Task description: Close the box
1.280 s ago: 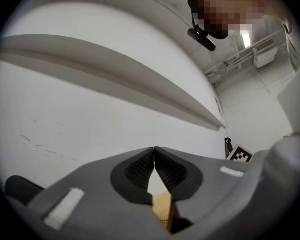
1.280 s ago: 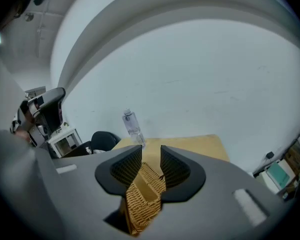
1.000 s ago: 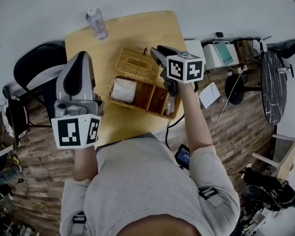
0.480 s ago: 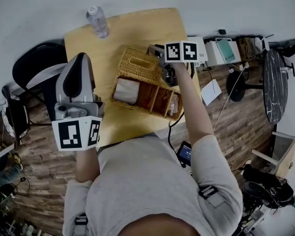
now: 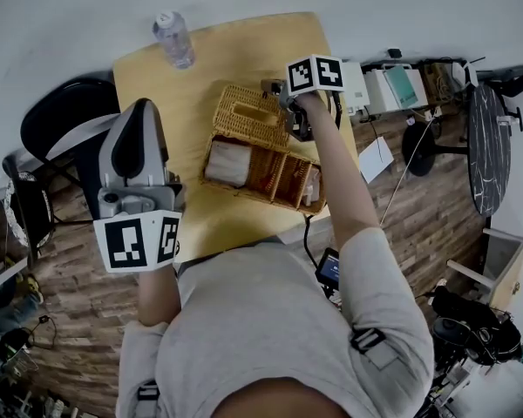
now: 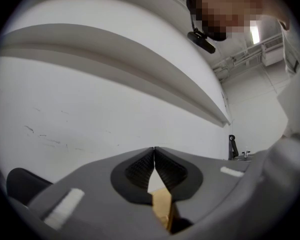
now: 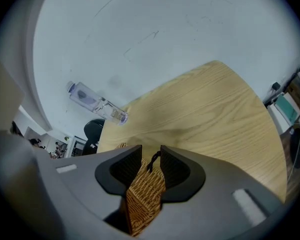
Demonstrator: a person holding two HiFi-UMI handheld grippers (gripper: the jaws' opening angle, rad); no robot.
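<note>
On the wooden table (image 5: pixel 227 50) sits the wicker box (image 5: pixel 260 197), near the middle and towards the person's right, its compartments open to the head view; a pale bundle (image 5: pixel 229 162) lies in the left compartment; the lid (image 5: pixel 247 114) stands tipped back along the far side of the box, so closing is under way but not done. At the lid's right end the right gripper (image 7: pixel 146 165) pinches the woven edge between its jaws, a small dark loop showing just above the grip. Well apart from the box, the left gripper (image 6: pixel 154 155) is held up at the person's left, aimed at a white wall, its jaws pressed together with nothing between them; it takes no part for now. A plastic bottle (image 5: pixel 173 40) stands at the far left corner of the table, clear of the box.

Judging from this, the step in hand is swinging the lid; the next move calls for carrying the gripped edge towards the person and down in an arc about the far side, then letting go once the lid lies flat on the rim.
</note>
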